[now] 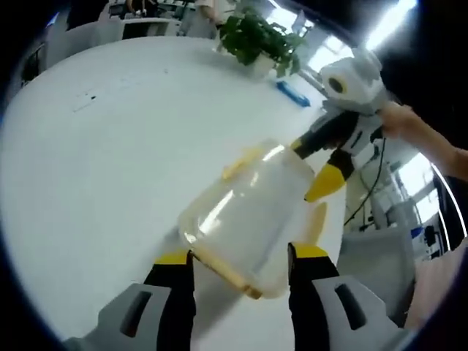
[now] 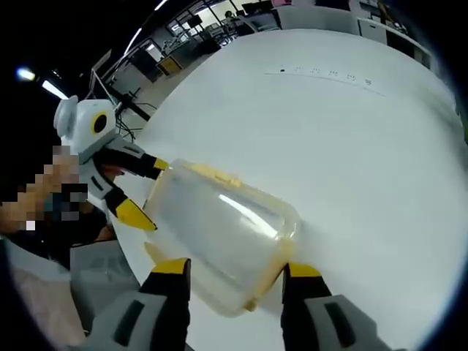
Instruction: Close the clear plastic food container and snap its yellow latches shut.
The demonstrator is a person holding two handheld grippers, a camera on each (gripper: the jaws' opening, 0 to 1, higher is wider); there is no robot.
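White round-edged surface [image 1: 110,168], bare across most of its top. Potted plant [image 1: 259,36] with green leaves stands at the far edge in the left gripper view; a flat blue object [image 1: 294,93] lies on the surface just beside it. A small dark mark [image 1: 91,97] sits on the surface toward the far left. Grey chair back [image 1: 380,256] near the surface's right edge. Ceiling strip lights [image 1: 391,22] glare overhead. In the right gripper view, a row of small dark marks [image 2: 329,73] on the surface; desks and office furniture [image 2: 190,44] stand beyond the far edge.
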